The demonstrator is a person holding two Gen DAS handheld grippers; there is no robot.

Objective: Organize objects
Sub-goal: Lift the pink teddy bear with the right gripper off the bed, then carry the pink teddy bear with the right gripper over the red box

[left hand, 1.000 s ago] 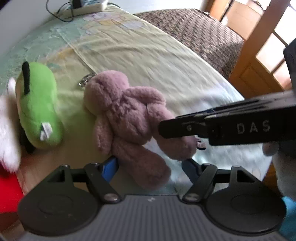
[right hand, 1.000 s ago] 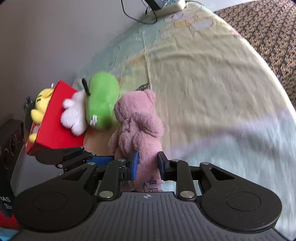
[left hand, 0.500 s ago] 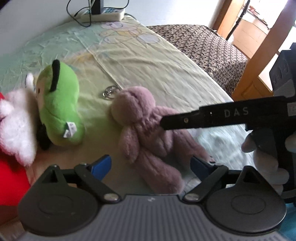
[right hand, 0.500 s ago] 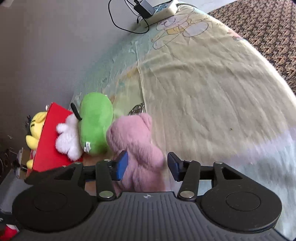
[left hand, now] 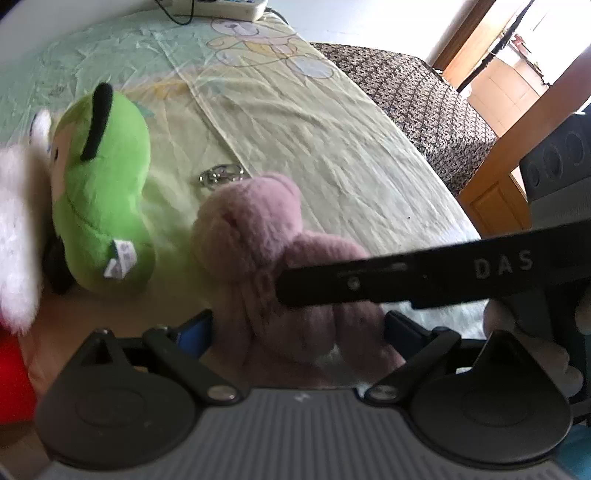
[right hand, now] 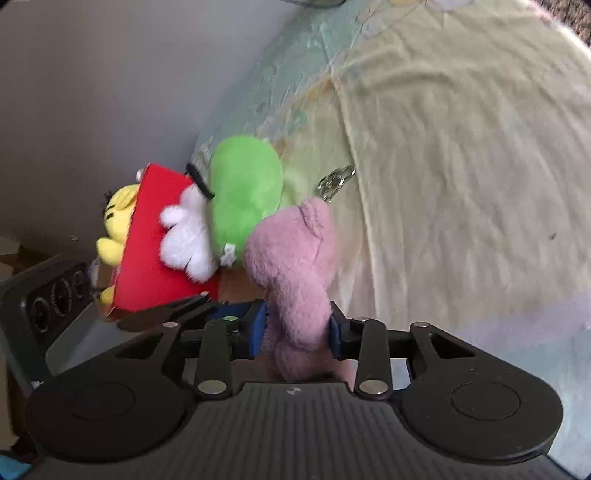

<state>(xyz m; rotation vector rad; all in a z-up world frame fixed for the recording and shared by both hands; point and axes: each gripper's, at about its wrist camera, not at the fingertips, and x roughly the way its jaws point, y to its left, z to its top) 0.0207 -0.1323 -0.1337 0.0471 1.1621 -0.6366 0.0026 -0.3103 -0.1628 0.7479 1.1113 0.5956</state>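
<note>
A pink plush bear (left hand: 258, 236) lies on the bed sheet between my two grippers; it also shows in the right wrist view (right hand: 295, 258). My right gripper (right hand: 297, 330) has its pads pressed on the bear's body. Its black finger (left hand: 369, 280) crosses the bear in the left wrist view. My left gripper (left hand: 299, 330) is open, its pads either side of the bear's legs without touching. A green plush toy (left hand: 103, 192) lies left of the bear, also in the right wrist view (right hand: 243, 184), against a white plush (right hand: 188, 236) and a red box (right hand: 147, 236).
A yellow plush (right hand: 114, 225) sits behind the red box. A metal keyring (left hand: 221, 175) lies by the bear's head. A power strip (left hand: 225, 7) with cables lies at the far end. A patterned brown blanket (left hand: 417, 96) and wooden furniture (left hand: 491, 192) are to the right.
My right gripper opened half a second ago and has now closed again on the pink bear's body. The left gripper has moved closer to the bear and stays open.
</note>
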